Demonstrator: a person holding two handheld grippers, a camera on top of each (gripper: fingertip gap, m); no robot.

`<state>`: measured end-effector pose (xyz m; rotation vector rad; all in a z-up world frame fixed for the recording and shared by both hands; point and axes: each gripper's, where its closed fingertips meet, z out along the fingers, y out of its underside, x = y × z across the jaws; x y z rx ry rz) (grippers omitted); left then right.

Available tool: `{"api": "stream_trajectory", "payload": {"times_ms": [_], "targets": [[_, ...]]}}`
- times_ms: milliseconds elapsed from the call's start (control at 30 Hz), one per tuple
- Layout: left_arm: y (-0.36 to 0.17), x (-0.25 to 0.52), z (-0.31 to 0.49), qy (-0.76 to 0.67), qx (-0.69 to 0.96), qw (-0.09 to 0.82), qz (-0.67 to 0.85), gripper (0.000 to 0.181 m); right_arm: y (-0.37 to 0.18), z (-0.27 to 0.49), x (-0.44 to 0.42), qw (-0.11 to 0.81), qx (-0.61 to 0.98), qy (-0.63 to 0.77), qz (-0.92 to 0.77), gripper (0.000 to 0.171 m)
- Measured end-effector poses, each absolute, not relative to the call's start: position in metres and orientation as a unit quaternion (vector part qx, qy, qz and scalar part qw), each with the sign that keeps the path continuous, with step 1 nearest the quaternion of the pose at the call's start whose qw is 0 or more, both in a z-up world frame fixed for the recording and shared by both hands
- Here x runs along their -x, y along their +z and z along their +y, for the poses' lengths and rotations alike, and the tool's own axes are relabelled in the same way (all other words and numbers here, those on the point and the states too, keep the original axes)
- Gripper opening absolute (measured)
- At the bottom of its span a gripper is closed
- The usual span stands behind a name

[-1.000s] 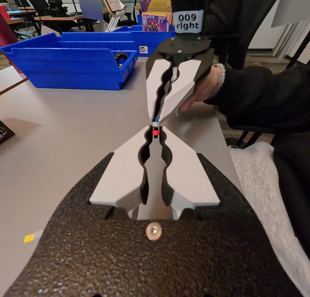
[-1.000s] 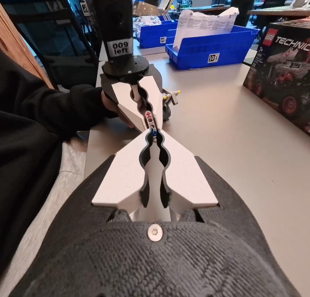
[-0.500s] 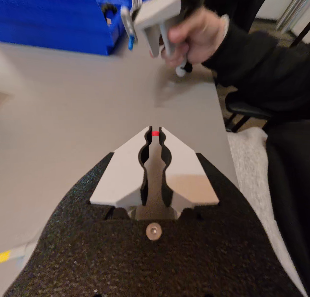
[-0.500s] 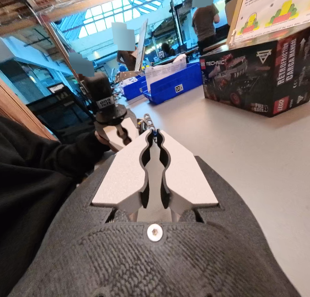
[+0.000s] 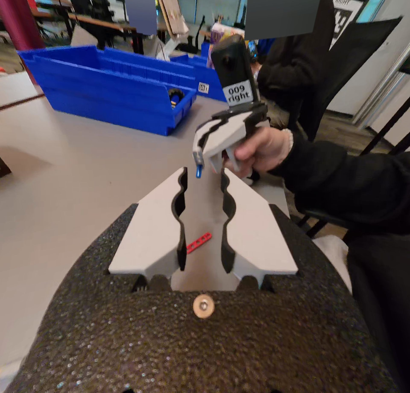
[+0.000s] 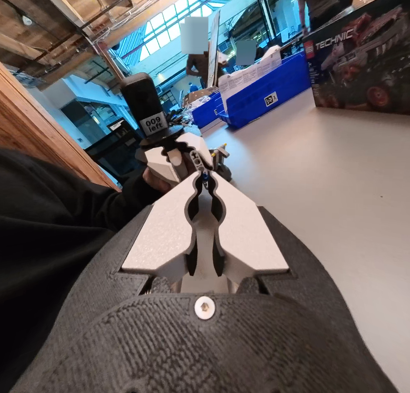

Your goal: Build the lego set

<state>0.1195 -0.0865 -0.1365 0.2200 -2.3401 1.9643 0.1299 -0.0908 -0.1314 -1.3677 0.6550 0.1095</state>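
Red beam (image 5: 199, 242) lies on table (image 5: 66, 182) below parted left gripper (image 5: 204, 171).

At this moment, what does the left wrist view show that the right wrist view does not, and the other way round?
Only the left wrist view shows the red beam lying on the table below the open left gripper, and a black wheel in the near blue bin.

Only the right wrist view shows the set's box, a small grey assembly on the table and paper in a far bin.

Both show the right gripper shut on a grey beam with a blue pin.
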Motion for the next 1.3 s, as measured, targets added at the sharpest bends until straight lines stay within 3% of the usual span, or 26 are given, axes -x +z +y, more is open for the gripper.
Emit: {"api": "stream_trajectory", "payload": {"times_ms": [133, 200, 500, 600, 700, 833, 933, 1067, 1167, 1300], "targets": [[-0.139, -0.118, -0.09, 0.637, -0.064, 0.033, -0.768, 0.022, -0.127, -0.079, -0.123, 0.726, 0.626, 0.061, 0.278, 0.003], [-0.14, -0.118, -0.09, 0.637, -0.054, 0.023, -0.769, 0.008, -0.129, -0.075, -0.121, 0.72, 0.633, 0.066, 0.276, 0.003], [-0.146, -0.112, -0.085, 0.614, -0.007, -0.007, -0.789, 0.005, -0.133, -0.076, -0.114, 0.654, 0.71, 0.02, 0.259, 0.003], [-0.165, -0.126, -0.067, 0.565, -0.006, -0.054, -0.823, 0.005, -0.112, -0.119, -0.132, 0.678, 0.665, -0.054, 0.308, 0.004], [-0.145, -0.122, -0.058, 0.63, -0.041, 0.005, -0.776, 0.005, -0.105, -0.174, -0.133, 0.669, 0.655, -0.103, 0.337, 0.004], [-0.147, -0.126, -0.068, 0.63, -0.043, -0.011, -0.775, 0.005, -0.1, -0.187, -0.135, 0.702, 0.616, -0.093, 0.345, 0.004], [-0.15, -0.127, -0.073, 0.646, -0.054, -0.019, -0.761, 0.005, -0.107, -0.234, -0.157, 0.665, 0.591, -0.182, 0.418, 0.004], [-0.147, -0.126, -0.073, 0.655, -0.041, -0.047, -0.753, 0.005, -0.104, -0.342, -0.196, 0.552, 0.528, -0.362, 0.534, 0.003], [-0.15, -0.125, -0.074, 0.648, -0.042, -0.037, -0.76, 0.005, -0.114, -0.382, -0.229, 0.475, 0.547, -0.386, 0.571, 0.003], [-0.151, -0.124, -0.075, 0.646, -0.042, -0.027, -0.762, 0.005, -0.148, -0.391, -0.259, 0.41, 0.606, -0.344, 0.588, 0.031]]}}
